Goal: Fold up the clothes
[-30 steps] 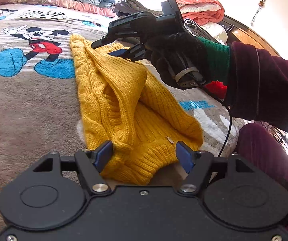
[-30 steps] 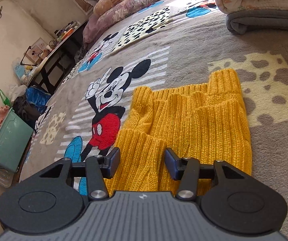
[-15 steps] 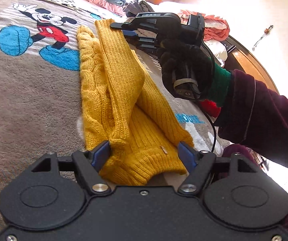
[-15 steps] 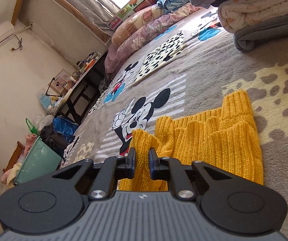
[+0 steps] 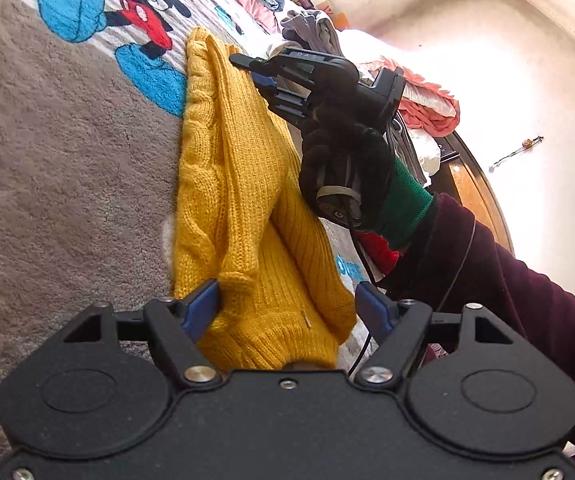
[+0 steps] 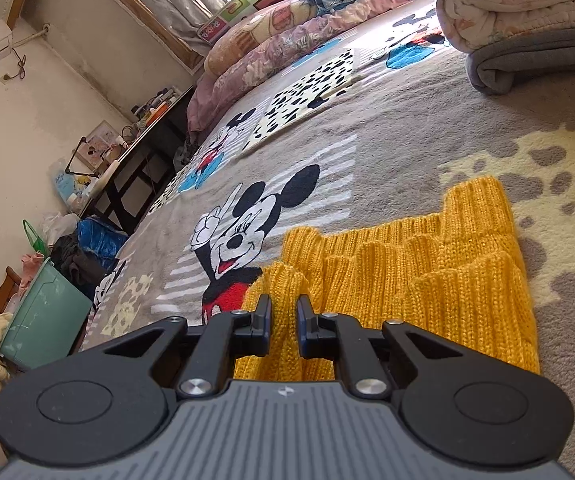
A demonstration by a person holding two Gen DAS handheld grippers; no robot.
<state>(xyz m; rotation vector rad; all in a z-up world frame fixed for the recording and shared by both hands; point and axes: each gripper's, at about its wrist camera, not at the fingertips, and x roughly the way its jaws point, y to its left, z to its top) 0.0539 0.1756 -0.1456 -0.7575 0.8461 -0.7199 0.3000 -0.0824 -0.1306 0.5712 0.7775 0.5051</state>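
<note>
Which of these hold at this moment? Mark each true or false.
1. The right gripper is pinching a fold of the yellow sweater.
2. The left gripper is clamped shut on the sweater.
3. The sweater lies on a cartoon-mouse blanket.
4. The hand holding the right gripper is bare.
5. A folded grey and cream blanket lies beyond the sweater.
1. True: the right gripper is shut on a fold of the yellow sweater.
2. False: the left gripper is open, its fingers astride the hem.
3. True: the cartoon-mouse blanket lies under it.
4. False: the hand wears a black glove.
5. True: the folded blanket lies farther back on the bed.
</note>
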